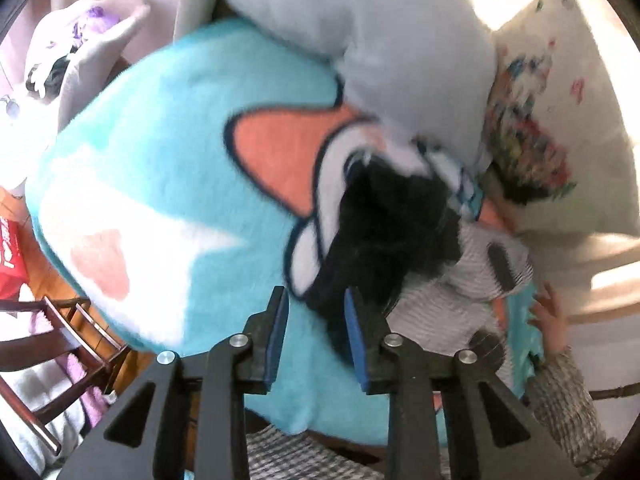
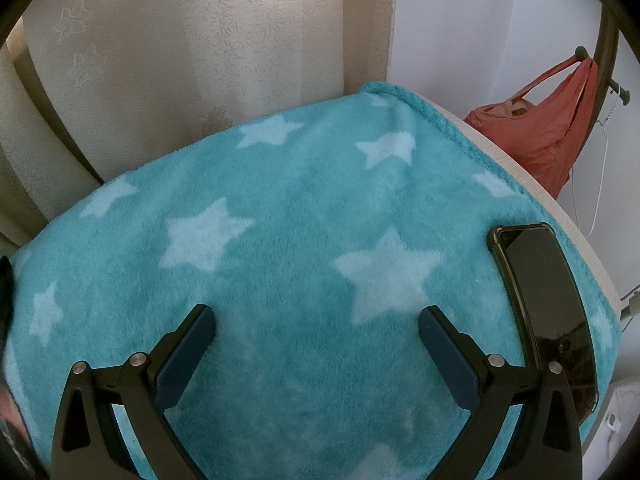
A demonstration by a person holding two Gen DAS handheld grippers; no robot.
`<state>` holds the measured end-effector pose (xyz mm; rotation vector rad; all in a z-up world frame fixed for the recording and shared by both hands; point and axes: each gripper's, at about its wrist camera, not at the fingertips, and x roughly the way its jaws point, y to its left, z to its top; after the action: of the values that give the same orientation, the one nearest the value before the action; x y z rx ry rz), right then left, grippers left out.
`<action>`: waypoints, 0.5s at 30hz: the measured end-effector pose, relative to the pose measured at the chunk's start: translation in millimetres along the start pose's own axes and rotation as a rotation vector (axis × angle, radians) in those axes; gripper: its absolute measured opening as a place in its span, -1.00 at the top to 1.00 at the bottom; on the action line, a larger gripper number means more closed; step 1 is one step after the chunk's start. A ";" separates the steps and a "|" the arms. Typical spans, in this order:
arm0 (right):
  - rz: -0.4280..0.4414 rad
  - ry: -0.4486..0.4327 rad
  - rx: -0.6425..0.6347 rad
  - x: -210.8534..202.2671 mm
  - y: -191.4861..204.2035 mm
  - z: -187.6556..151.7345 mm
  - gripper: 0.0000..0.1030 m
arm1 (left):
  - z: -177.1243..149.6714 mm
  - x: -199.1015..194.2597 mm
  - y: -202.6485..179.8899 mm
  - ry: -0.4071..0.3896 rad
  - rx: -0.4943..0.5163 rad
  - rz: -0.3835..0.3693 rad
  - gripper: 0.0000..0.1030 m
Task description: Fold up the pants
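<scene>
Through the left wrist camera we are looking along the left tool (image 1: 316, 312), whose blue pads are standing a little apart with nothing between them. Just beyond the tips a dark, crumpled garment (image 1: 384, 232), which we are taking to be the pants, is lying bunched on the turquoise blanket (image 1: 168, 128), partly over a striped grey cloth (image 1: 448, 312). A grey pillow (image 1: 380, 40) and a floral cushion (image 1: 552, 120) are crowding in behind it. The picture is smeared, so we cannot tell waistband from leg. The danger here, as we are judging it, is closing on the wrong layer: the pads could be pinching the striped cloth or the fleece along with the pants, and lifting would then be dragging everything together.

Through the right wrist camera we are seeing the right tool (image 2: 316, 324) with its fingers spread wide and empty, hovering over a bare, star-patterned stretch of the same blanket. The pants are not showing here at all, unless the dark sliver at the far left edge belongs to them. A phone (image 2: 544, 304) is lying on the blanket just beside the right finger, near the bed's edge. If we are spreading the pants across this patch, a swept leg or a tugged blanket could be knocking the phone off onto the floor.
</scene>
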<state>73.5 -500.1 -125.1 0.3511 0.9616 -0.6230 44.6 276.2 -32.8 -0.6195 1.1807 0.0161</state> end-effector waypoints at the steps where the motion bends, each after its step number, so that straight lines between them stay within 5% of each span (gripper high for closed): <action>1: 0.000 0.000 0.000 0.1 0.0 0.0 -1.00 | 5.9 -2.0 -9.5 -0.010 0.023 -0.006 0.43; 4: 0.000 0.000 0.000 0.1 0.1 0.0 -1.00 | 18.6 9.8 -46.4 -0.015 0.102 -0.045 0.24; 8: 0.000 0.000 0.000 -0.1 0.0 -0.2 -1.00 | 32.3 49.5 -83.2 0.045 0.185 -0.088 0.23; 15: 0.000 0.000 0.001 0.0 0.1 -0.1 -1.00 | 73.8 125.0 -120.5 0.088 0.267 0.013 0.23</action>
<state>73.5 -500.0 -125.2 0.3515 0.9614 -0.6235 197.1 171.7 -70.2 -0.3800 1.2462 -0.1571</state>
